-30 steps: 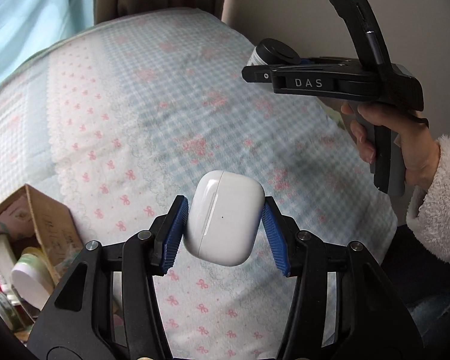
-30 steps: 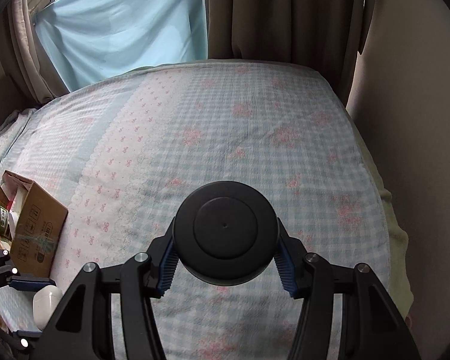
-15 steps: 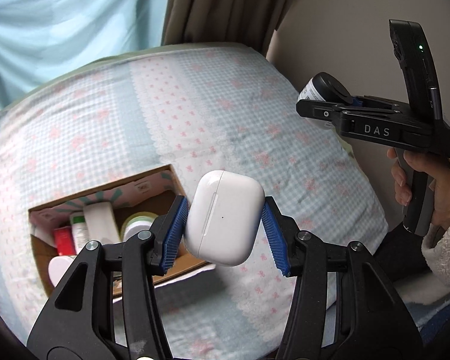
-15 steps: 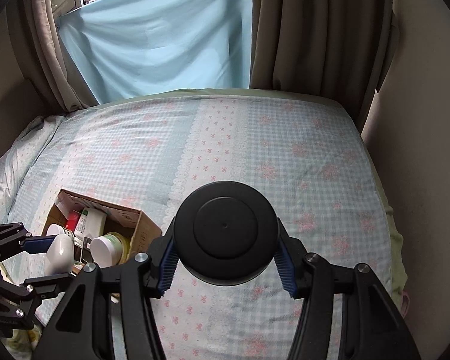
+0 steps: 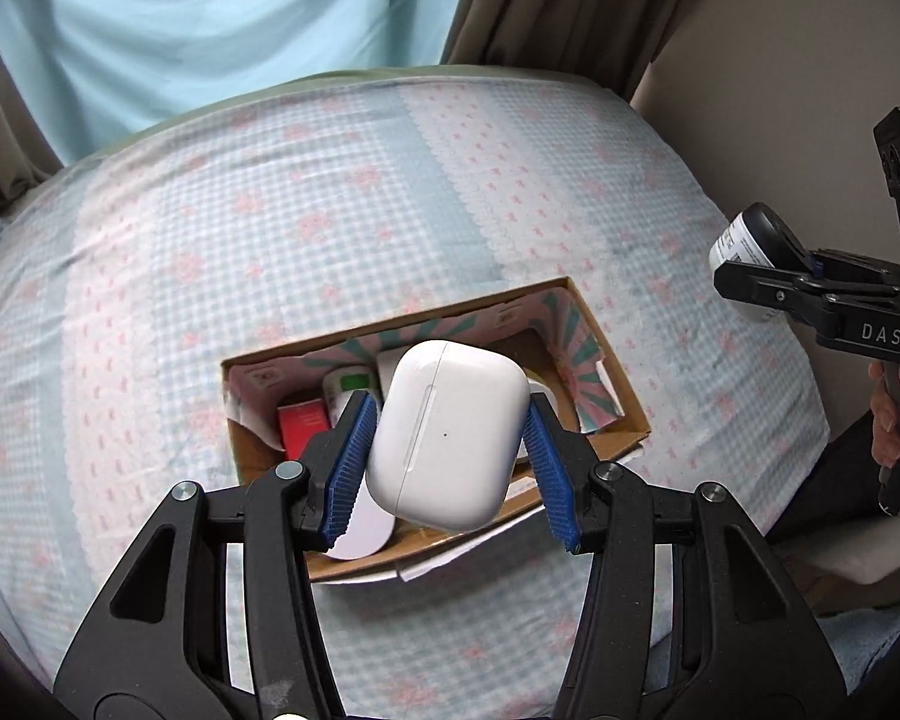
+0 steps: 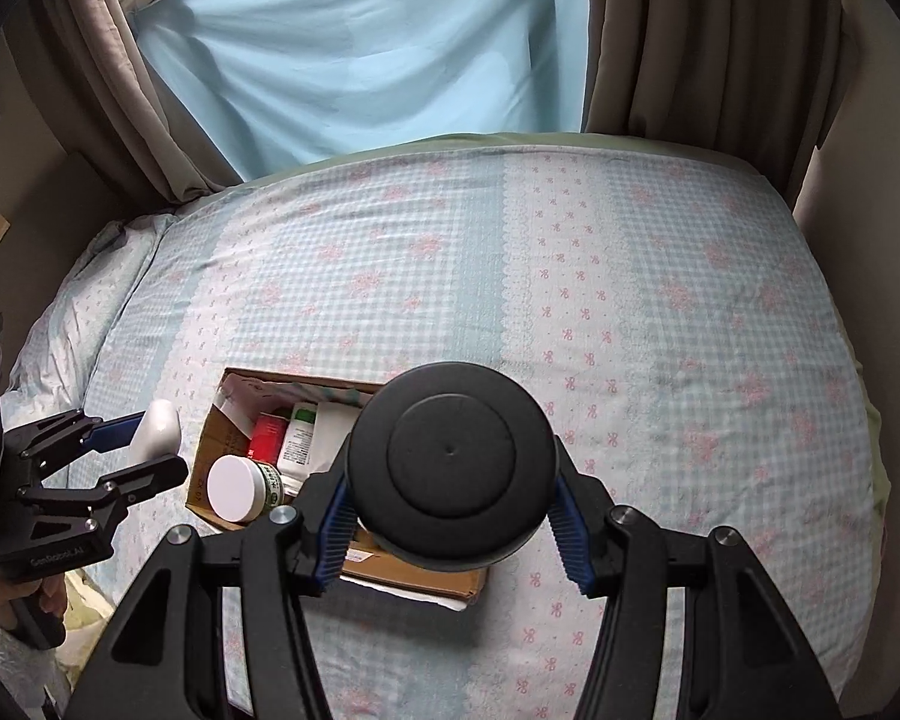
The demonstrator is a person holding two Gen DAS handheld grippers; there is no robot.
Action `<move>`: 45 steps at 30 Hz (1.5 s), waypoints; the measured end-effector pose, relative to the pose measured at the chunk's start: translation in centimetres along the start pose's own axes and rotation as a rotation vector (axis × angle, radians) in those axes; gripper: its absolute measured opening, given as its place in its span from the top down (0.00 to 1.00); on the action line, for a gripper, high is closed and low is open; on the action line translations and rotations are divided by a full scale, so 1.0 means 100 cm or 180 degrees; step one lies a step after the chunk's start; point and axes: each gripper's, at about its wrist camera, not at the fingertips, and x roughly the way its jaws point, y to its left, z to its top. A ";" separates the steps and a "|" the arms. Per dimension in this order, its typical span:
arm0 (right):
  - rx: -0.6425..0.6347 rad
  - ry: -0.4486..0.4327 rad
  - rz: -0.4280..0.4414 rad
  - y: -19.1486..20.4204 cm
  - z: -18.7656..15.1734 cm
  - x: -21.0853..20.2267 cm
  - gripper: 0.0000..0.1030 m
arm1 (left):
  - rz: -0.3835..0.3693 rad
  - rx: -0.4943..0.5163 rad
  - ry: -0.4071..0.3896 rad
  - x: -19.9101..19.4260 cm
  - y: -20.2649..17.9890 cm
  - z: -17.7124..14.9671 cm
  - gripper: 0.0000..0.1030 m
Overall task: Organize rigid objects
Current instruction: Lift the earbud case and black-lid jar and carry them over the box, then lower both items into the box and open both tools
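Both loads hang above the cardboard box [image 5: 606, 360] on the bed: left gripper [image 5: 447, 450] clenched on the earbud case [image 5: 447, 432], right gripper [image 6: 450, 504] clenched on the black-capped jar [image 6: 450, 462], lowering and letting go likely next.

I am counting two hand-held grippers: my left hand-held gripper [image 5: 447, 456] and my right hand-held gripper [image 6: 450, 519]. I am seeing one white earbud case [image 5: 447, 435] and one black-capped jar [image 6: 450, 465]. One open cardboard box [image 6: 207, 450] is lying on one bed [image 6: 630, 312]. Inside the box I am making out one white-lidded jar [image 6: 234, 487], one red box [image 6: 268, 435], one white tube with a green top [image 6: 299, 435] and one more white item [image 6: 336, 426] that I cannot identify; the rest is hidden. At the far end one pale blue sheet [image 6: 360, 60] is hanging.
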 end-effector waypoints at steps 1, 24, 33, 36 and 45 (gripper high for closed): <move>-0.0009 0.0041 0.0003 0.005 0.000 0.006 0.49 | 0.0005 -0.0008 0.0019 0.006 0.007 0.002 0.54; 0.0209 0.0848 -0.0189 0.014 0.007 0.178 0.49 | -0.0046 -0.0072 0.0599 0.161 0.078 -0.008 0.54; 0.0333 0.1038 -0.0232 0.009 0.003 0.195 0.49 | 0.0020 0.0104 0.0645 0.167 0.072 -0.007 0.54; 0.0392 0.1063 -0.0216 0.008 0.004 0.196 0.49 | 0.0052 0.0132 0.0649 0.166 0.070 -0.004 0.54; 0.0725 0.0918 -0.0059 0.002 0.013 0.173 0.00 | 0.0117 0.0049 0.0645 0.149 0.061 0.005 0.00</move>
